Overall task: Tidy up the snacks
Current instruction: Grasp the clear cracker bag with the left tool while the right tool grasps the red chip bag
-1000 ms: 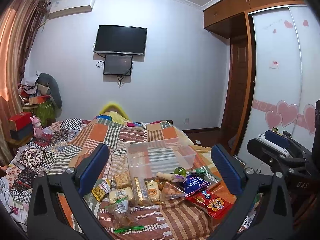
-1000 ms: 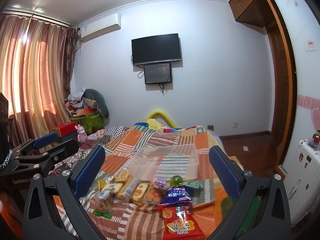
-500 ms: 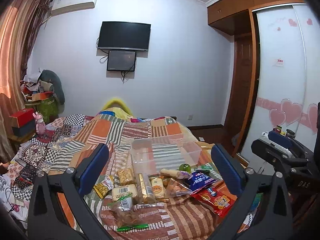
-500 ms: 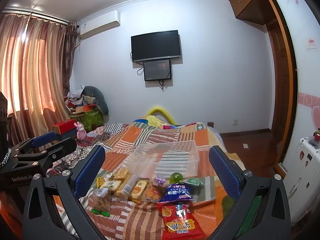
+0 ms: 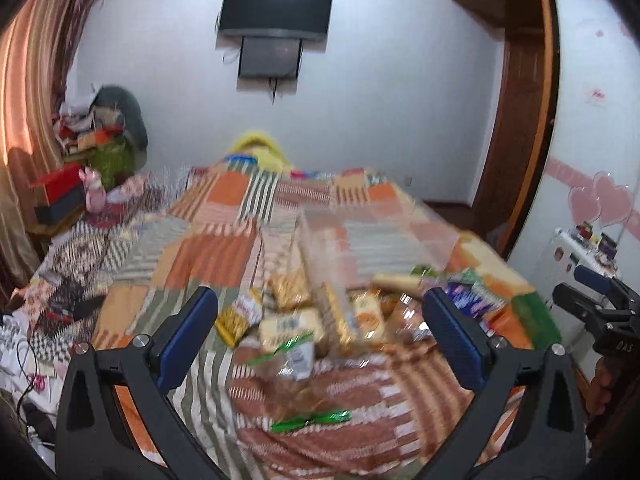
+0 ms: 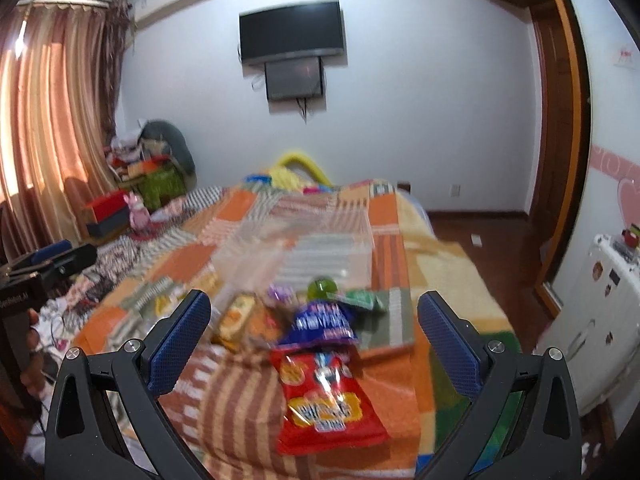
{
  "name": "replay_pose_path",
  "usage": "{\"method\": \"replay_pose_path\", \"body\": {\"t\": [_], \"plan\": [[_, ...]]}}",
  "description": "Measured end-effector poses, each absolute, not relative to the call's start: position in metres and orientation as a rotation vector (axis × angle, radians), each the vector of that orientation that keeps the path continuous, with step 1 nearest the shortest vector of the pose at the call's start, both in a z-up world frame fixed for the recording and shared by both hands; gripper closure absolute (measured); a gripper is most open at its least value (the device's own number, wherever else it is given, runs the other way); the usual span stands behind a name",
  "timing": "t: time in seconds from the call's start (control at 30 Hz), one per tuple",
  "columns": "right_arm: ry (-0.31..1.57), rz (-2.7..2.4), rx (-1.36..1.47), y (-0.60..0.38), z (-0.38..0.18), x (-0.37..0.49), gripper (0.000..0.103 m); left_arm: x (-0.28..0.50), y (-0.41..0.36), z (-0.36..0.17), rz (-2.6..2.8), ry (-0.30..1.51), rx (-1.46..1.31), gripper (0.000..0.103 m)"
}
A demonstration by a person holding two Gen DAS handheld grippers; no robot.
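Observation:
Several snack packets lie in a cluster on a striped patchwork bedspread (image 5: 208, 248). A clear plastic bin (image 5: 372, 236) sits just behind them and also shows in the right wrist view (image 6: 304, 248). A red chip bag (image 6: 324, 396) and a blue bag (image 6: 324, 320) lie nearest my right gripper (image 6: 314, 344), which is open and empty above them. My left gripper (image 5: 320, 332) is open and empty above biscuit packets (image 5: 292, 324) and a clear bag with a green tie (image 5: 308, 420). A green round snack (image 6: 320, 286) lies by the bin. Both views are blurred.
A cluttered side table with a red box (image 5: 60, 188) stands left of the bed. A white appliance (image 6: 600, 320) stands on the right by the wardrobe. A TV (image 5: 276, 10) hangs on the far wall. The other gripper shows at each view's edge (image 5: 600, 312).
Both grippers have moved forward and down toward the snacks, which now look larger and closer. Both stay open and empty.

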State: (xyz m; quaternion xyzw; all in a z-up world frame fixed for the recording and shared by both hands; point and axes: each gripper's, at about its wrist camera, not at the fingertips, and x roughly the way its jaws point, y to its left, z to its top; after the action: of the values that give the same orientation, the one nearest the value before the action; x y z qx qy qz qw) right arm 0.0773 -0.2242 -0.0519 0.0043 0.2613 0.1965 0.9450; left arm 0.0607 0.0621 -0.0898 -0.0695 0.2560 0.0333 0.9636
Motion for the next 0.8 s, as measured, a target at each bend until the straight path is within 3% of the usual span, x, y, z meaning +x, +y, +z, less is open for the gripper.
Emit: {"method": "replay_pose_path", "body": {"t": [0.27, 0.43, 0.63, 0.8], "plan": [[0.708, 0.414, 0.015, -0.226, -0.086, 0.095, 0.000, 0.091, 0.089, -0.151, 0.025, 0.750, -0.210, 0.000], [0.803, 0.448, 0.057, -0.222, -0.103, 0.107, 0.000, 0.106, 0.091, -0.185, 0.006, 0.844, -0.224, 0.015], [0.886, 0.475, 0.080, -0.220, -0.122, 0.121, 0.001, 0.118, 0.093, -0.216, -0.021, 0.931, -0.270, 0.023], [0.956, 0.505, 0.073, -0.214, -0.134, 0.127, 0.014, 0.126, 0.090, -0.232, -0.056, 0.974, -0.300, 0.032]]}}
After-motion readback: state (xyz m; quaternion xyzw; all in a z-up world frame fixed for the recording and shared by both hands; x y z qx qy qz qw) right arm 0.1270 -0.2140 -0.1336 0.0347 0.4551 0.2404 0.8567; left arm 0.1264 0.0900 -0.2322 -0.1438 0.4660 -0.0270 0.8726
